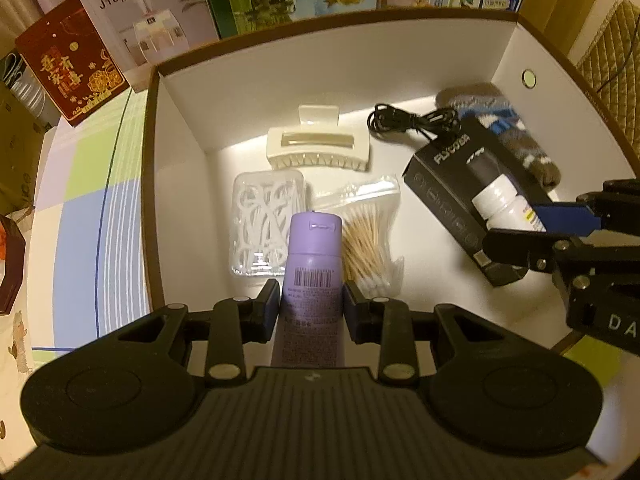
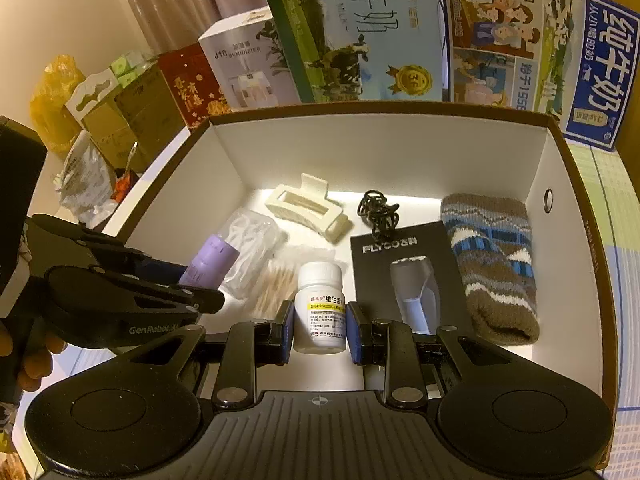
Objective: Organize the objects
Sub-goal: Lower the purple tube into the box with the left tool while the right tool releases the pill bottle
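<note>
A white-lined cardboard box [image 1: 180, 120] [image 2: 568, 208] fills both views. My left gripper [image 1: 311, 308] is shut on a purple tube [image 1: 312, 268], held over the box's near left part; the tube [image 2: 208, 260] also shows in the right wrist view. My right gripper [image 2: 320, 326] is shut on a white pill bottle [image 2: 320, 304], above the black shaver box [image 2: 400, 264]. In the left wrist view the bottle [image 1: 506, 202] sits between the right gripper's blue pads over that shaver box [image 1: 448, 184].
On the box floor lie a cream hair claw [image 1: 316, 148], a clear case of floss picks [image 1: 264, 220], a bag of cotton swabs [image 1: 366, 236], a coiled black cable [image 1: 412, 122] and a knitted sock [image 2: 492, 268]. Cartons [image 2: 360, 32] stand behind the box.
</note>
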The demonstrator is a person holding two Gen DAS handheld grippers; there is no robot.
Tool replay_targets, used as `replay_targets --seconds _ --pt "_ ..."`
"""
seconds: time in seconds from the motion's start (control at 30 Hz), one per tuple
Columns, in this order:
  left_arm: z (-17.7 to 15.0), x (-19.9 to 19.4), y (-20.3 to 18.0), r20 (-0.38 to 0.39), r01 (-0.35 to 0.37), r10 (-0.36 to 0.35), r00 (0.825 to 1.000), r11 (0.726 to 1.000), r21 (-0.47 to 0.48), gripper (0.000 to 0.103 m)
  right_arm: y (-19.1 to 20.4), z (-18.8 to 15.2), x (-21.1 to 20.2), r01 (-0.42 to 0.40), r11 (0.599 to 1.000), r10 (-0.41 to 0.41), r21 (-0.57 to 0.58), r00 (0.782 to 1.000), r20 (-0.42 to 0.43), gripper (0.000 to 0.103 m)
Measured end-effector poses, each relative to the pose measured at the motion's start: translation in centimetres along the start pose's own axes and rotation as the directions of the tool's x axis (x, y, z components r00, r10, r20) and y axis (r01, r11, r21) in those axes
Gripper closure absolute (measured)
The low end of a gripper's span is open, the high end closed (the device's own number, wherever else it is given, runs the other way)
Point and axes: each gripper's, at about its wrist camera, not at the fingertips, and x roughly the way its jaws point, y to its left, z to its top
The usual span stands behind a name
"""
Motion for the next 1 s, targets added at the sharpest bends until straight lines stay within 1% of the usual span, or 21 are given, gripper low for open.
replay_targets --seconds 0.13,0.23,0.47,0.87,1.0 --pt "-0.09 -0.02 0.03 -0.004 0.009 -0.009 1.000 1.000 0.004 0.074 -0.06 0.00 0.02 -0.001 1.000 0.001 0.002 1.000 -0.001 0.079" --pt "0.05 -0.31 0.08 0.003 0.009 -0.009 1.000 1.000 0.008 0.070 -0.08 -0.05 -0.06 0.001 1.000 -0.001 0.002 1.000 -0.001 0.079" --pt "0.09 -0.60 0.06 0.014 0.021 -0.021 1.000 1.000 0.013 0.064 -0.15 -0.10 0.02 0.002 1.000 -0.002 0.000 1.000 -0.006 0.079" --pt "0.07 -0.68 0.11 0.028 0.023 -0.023 0.999 1.000 0.008 0.063 0.38 -0.04 0.82 0.007 1.000 -0.007 -0.010 1.000 -0.026 0.079" --pt "0.09 -0.71 0.14 0.032 0.024 -0.024 0.999 1.000 0.008 0.061 0.40 0.15 0.89 0.005 1.000 -0.005 -0.010 1.000 -0.011 0.079"
